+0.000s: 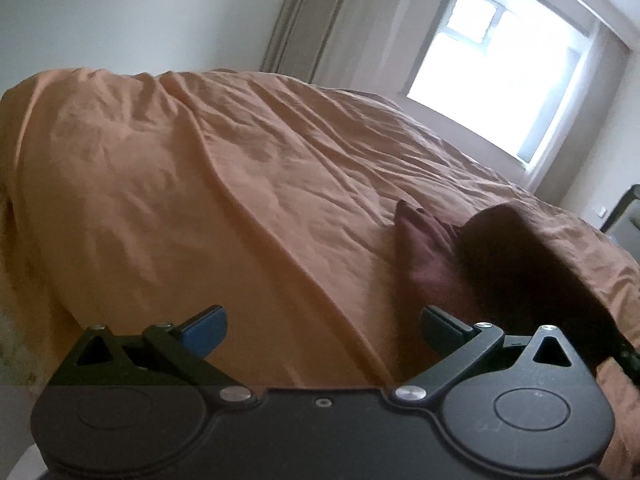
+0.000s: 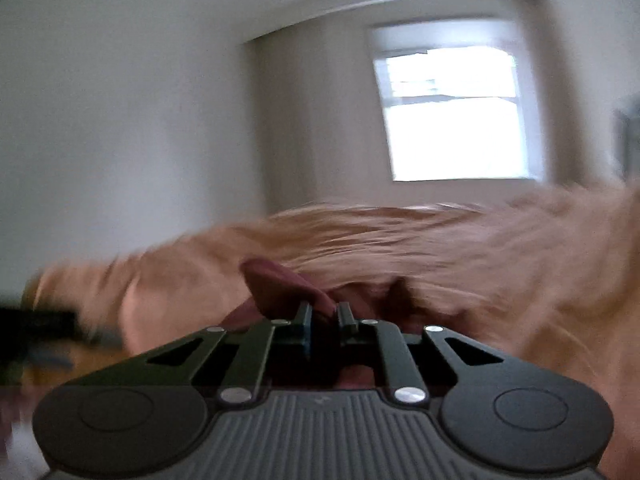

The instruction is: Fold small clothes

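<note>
A small dark maroon garment (image 1: 492, 264) lies bunched on the orange bedspread (image 1: 200, 184), right of centre in the left wrist view. My left gripper (image 1: 322, 326) stands open just left of it, with nothing between its blue pads (image 1: 206, 330). In the blurred right wrist view my right gripper (image 2: 324, 316) is shut on a fold of the maroon garment (image 2: 280, 284), which rises in front of its fingers. A dark blurred shape (image 2: 36, 328) at the left edge of that view looks like the other gripper.
The orange bedspread (image 2: 440, 248) covers the whole bed and drops off at its left edge. A bright window (image 1: 504, 76) with a curtain (image 1: 304, 12) lies beyond the bed. A dark piece of furniture (image 1: 624, 208) stands at the far right.
</note>
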Demonstrator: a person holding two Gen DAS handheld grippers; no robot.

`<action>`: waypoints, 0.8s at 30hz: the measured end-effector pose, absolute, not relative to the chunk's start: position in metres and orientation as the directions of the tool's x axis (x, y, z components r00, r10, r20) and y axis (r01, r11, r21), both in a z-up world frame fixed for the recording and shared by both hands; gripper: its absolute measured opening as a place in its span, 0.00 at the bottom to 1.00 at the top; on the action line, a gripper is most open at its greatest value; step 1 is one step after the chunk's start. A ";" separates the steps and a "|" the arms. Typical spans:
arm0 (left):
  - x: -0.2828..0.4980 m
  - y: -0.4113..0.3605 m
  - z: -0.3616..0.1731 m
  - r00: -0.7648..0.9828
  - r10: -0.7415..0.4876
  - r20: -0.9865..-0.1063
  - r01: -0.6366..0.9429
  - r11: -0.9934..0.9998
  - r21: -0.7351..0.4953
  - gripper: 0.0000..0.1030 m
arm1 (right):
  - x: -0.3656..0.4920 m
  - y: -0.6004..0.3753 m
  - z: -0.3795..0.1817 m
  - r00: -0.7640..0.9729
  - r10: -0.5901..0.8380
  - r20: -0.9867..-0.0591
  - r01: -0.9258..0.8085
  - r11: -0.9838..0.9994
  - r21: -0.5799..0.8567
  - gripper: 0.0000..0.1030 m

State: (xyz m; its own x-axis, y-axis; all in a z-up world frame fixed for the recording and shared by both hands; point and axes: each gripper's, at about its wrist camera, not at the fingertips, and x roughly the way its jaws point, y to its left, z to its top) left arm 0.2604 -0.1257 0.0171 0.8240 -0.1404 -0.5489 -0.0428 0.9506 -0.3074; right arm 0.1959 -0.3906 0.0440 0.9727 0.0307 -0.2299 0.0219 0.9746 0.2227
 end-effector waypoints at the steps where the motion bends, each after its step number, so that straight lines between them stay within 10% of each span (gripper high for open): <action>1: 0.260 -0.128 0.018 0.825 -0.150 -0.545 -0.029 0.952 -0.306 0.99 | 0.188 -0.407 0.041 0.972 0.002 -0.235 0.072 0.949 0.308 0.11; 8: 0.259 -0.143 0.016 0.810 -0.208 -0.548 0.041 0.953 -0.301 0.99 | 0.171 -0.447 0.003 0.933 -0.046 -0.358 0.233 0.834 0.500 0.20; 10: 0.259 -0.144 0.015 0.809 -0.224 -0.544 0.053 0.949 -0.312 0.99 | 0.167 -0.446 0.003 0.936 -0.065 -0.345 0.239 0.838 0.490 0.60; 12: 0.261 -0.145 0.016 0.810 -0.252 -0.530 0.073 0.940 -0.335 0.99 | 0.162 -0.448 0.006 0.945 -0.088 -0.314 0.241 0.837 0.491 0.79; 24: 0.312 -0.183 0.009 0.709 -0.356 -0.609 0.167 0.923 -0.346 0.99 | 0.225 -0.456 0.018 0.899 -0.181 -0.398 0.359 0.826 0.434 0.95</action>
State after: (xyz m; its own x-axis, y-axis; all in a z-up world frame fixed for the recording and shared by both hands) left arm 0.3123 -0.1832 0.0090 0.7090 -0.3564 -0.6085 0.1674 0.9233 -0.3458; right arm 0.2251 -0.4565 0.0181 0.8994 -0.1813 -0.3977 0.3587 0.8262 0.4345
